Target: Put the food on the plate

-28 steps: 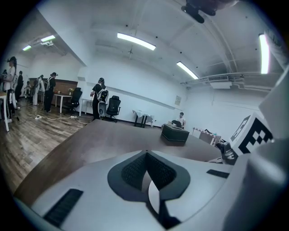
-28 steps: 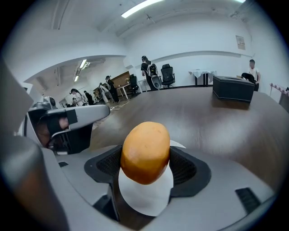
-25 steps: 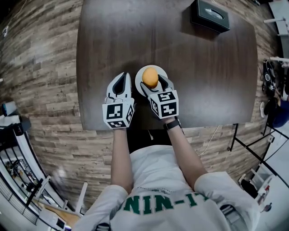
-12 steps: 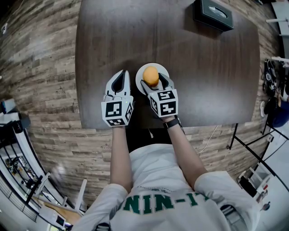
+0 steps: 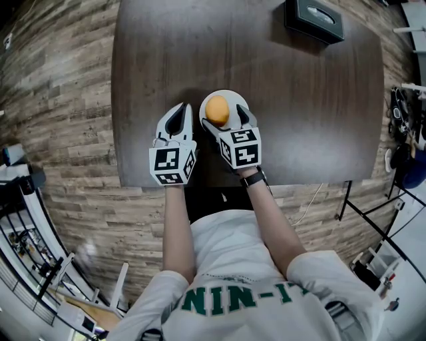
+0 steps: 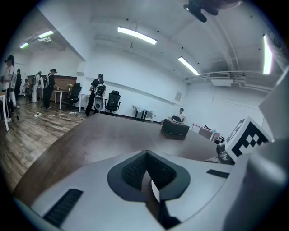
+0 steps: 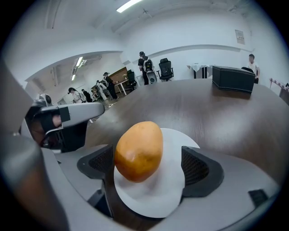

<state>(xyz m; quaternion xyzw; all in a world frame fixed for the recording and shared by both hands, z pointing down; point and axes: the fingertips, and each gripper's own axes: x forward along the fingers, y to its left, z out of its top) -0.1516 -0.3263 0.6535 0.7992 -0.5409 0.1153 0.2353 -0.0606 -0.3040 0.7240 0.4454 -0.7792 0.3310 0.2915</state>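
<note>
An orange-brown potato [image 5: 217, 110] [image 7: 138, 151] sits over a small white plate [image 5: 229, 95] [image 7: 176, 142] near the dark table's front edge. My right gripper [image 5: 226, 120] [image 7: 146, 168] straddles it. Its jaws are opening: the potato leans against the left pad [image 7: 100, 163], and a clear gap shows to the right pad [image 7: 195, 167]. In the right gripper view I cannot tell whether the potato touches the plate. My left gripper [image 5: 181, 112] [image 6: 146, 173] rests just left of the plate, shut with nothing held.
The dark wooden table [image 5: 299, 120] stretches away behind the plate. A black box [image 5: 314, 20] [image 7: 232, 77] [image 6: 175, 128] stands at its far right. People and office chairs are in the room beyond.
The right gripper's jaws have spread apart around the potato. Both grippers have edged slightly forward over the table, and the potato now lies lower over the plate.
</note>
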